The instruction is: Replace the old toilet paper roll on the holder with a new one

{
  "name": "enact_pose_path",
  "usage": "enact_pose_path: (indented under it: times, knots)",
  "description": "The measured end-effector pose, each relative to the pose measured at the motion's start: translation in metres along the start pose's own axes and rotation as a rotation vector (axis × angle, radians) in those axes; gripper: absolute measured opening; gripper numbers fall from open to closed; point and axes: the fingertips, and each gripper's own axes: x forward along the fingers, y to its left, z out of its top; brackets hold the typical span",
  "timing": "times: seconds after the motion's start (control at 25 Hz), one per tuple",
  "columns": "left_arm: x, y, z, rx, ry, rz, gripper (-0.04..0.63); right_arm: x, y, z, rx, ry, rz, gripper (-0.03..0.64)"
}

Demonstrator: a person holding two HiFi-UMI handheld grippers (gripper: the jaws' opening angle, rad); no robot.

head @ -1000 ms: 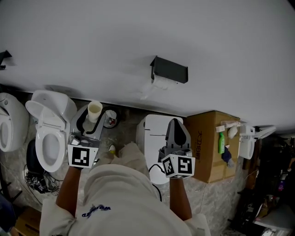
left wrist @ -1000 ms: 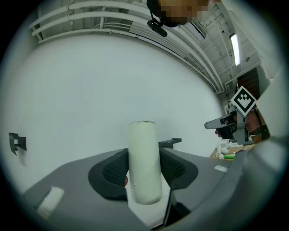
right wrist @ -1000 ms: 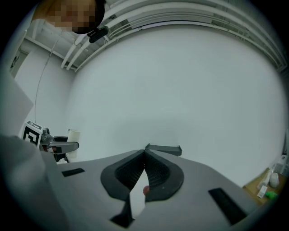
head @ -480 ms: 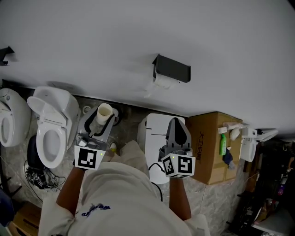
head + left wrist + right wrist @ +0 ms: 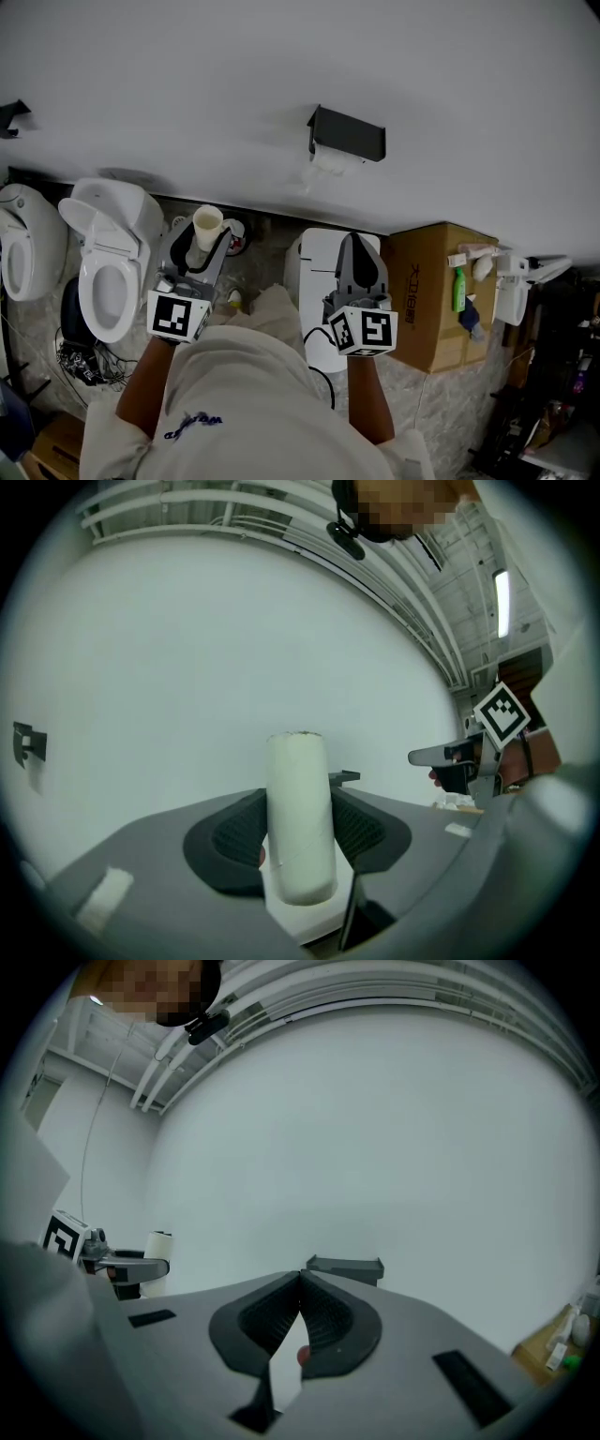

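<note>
Pinching pale tube [image 5: 298,789] upright in left gripper [image 5: 298,810], we judge it bound for holder [image 5: 348,134]; right gripper [image 5: 299,1309] jaws pressed together, empty.

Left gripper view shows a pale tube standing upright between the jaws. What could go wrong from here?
1. The left gripper grips the pale tube low down, so its free top end could tilt or slip out.
2. The holder on the wall has a roll with a loose tail in it. The right gripper is shut and empty, so it must open first.
</note>
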Motion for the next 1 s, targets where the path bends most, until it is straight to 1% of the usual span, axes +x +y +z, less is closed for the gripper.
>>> enact_pose_path:
  times: [0.08, 0.2, 0.44, 0.88, 0.96, 1.0]
  knots:
    - [-0.003, -0.002, 0.002, -0.015, -0.003, -0.004, 0.202, 0.001, 0.002, 0.000, -0.001, -0.002, 0.010, 0.003]
    - [-0.009, -0.002, 0.003, -0.009, -0.001, 0.000, 0.202, 0.004, 0.007, 0.000, 0.003, -0.011, 0.021, 0.003]
    - [-0.023, -0.003, -0.009, -0.010, 0.033, -0.015, 0.203, 0.009, 0.025, -0.004, -0.032, 0.012, 0.063, 0.003]
    - [-0.038, -0.006, -0.035, -0.069, 0.085, -0.029, 0.204, 0.001, 0.033, -0.020, -0.070, 0.099, 0.080, 0.003]
    - [-0.036, 0.002, -0.046, -0.068, 0.098, -0.014, 0.204, 0.003, 0.031, -0.025, -0.073, 0.119, 0.084, 0.003]
    - [-0.033, 0.013, -0.053, -0.069, 0.100, 0.015, 0.203, 0.009, 0.031, -0.025, -0.087, 0.124, 0.098, 0.003]
